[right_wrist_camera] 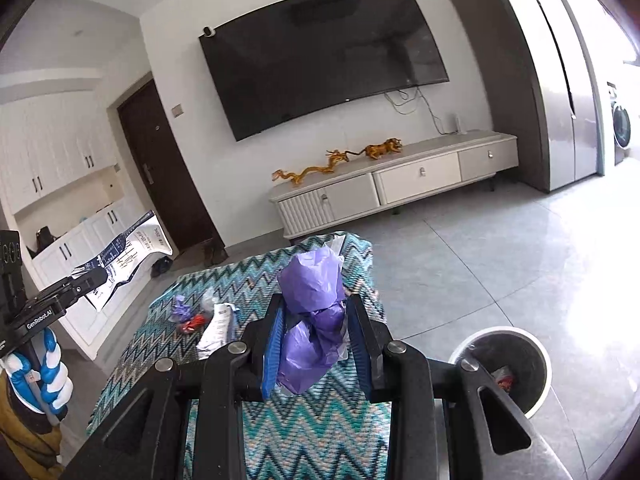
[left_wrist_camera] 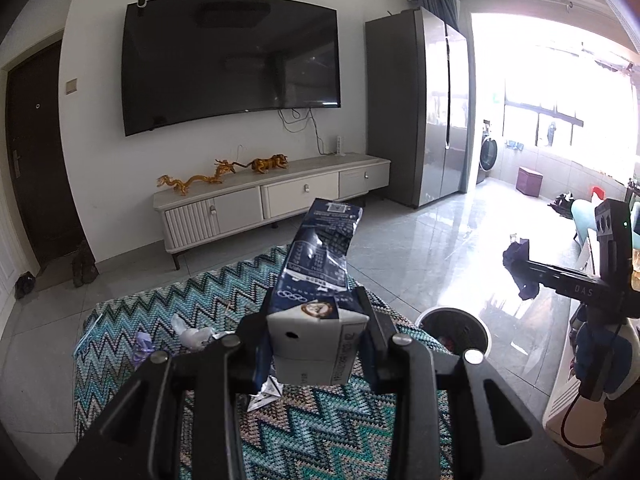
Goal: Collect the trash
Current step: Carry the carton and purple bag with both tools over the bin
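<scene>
**Desk:** Fingers first — what does each one hold?

**Photographer:** Left gripper (left_wrist_camera: 316, 340) is clamped on a flattened blue-and-white carton (left_wrist_camera: 320, 276), lifted above the table (left_wrist_camera: 132, 368) with its zigzag cover. Right gripper (right_wrist_camera: 316, 344) is pinched on a crumpled purple wrapper (right_wrist_camera: 312, 320), also held up over the table.

**Desk:** How far along is the collecting?

**Photographer:** Partway, by my reading. The bin (right_wrist_camera: 536, 380), white-rimmed, stands on the floor just beside the table's right edge, and some red-and-white scrap already lies inside. Neither held piece is over it yet. Left on the table: a small purple scrap (right_wrist_camera: 180, 309), a red bit (right_wrist_camera: 192, 324), a clear crinkled piece (right_wrist_camera: 209, 299) and a white printed wrapper (right_wrist_camera: 220, 326).

**Desk:** Any readable writing?

**Photographer:** "GenRobot.AI" runs along the left gripper's body in the right wrist view; "DAS" shows on the right gripper (left_wrist_camera: 520, 264) seen from the left. The carton carries five linked rings, a round emblem and a square code near its top. Its small print, and the white wrapper's, is too fine to read.
</scene>
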The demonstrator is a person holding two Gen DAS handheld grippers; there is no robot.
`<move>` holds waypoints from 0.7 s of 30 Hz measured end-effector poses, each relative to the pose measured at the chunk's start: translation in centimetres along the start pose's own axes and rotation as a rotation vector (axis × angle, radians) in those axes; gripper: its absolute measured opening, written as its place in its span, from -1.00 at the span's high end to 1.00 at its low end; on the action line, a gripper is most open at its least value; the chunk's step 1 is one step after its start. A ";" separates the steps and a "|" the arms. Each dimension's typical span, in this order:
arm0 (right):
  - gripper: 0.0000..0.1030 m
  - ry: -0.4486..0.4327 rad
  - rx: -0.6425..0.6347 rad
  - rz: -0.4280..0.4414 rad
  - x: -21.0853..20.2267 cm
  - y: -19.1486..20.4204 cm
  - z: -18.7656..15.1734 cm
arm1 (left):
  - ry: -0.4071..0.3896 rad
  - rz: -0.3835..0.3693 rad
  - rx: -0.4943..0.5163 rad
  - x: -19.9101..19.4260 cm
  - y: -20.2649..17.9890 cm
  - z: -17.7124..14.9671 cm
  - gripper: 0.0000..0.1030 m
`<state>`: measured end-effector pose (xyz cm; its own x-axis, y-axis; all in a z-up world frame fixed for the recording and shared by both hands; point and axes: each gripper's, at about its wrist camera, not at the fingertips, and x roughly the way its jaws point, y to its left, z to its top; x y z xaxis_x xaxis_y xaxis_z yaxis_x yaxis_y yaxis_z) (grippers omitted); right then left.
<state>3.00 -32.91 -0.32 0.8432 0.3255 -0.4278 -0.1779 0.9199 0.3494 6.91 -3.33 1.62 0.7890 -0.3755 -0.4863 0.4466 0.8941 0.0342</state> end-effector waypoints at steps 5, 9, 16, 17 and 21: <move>0.43 -0.005 0.071 -0.045 0.0 -4.3 -1.0 | 0.085 -0.073 0.058 5.0 -4.3 0.7 0.35; 0.43 0.008 0.155 -0.091 0.1 -8.9 -2.6 | 0.170 -0.152 0.111 10.2 -8.8 0.7 0.35; 0.43 0.059 0.282 -0.180 1.6 -17.3 -5.1 | 0.342 -0.289 0.159 20.6 -17.5 0.0 0.35; 0.43 0.068 0.298 -0.192 2.0 -18.4 -5.4 | 0.366 -0.295 0.169 22.2 -18.6 -0.2 0.35; 0.43 0.113 0.348 -0.243 4.4 -22.1 -6.6 | 0.473 -0.331 0.161 28.3 -22.5 -1.3 0.35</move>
<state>7.25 -50.36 -15.45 0.7750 0.1484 -0.6143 0.2170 0.8504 0.4792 18.61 -33.75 -13.98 0.3404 -0.4453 -0.8282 0.7239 0.6862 -0.0714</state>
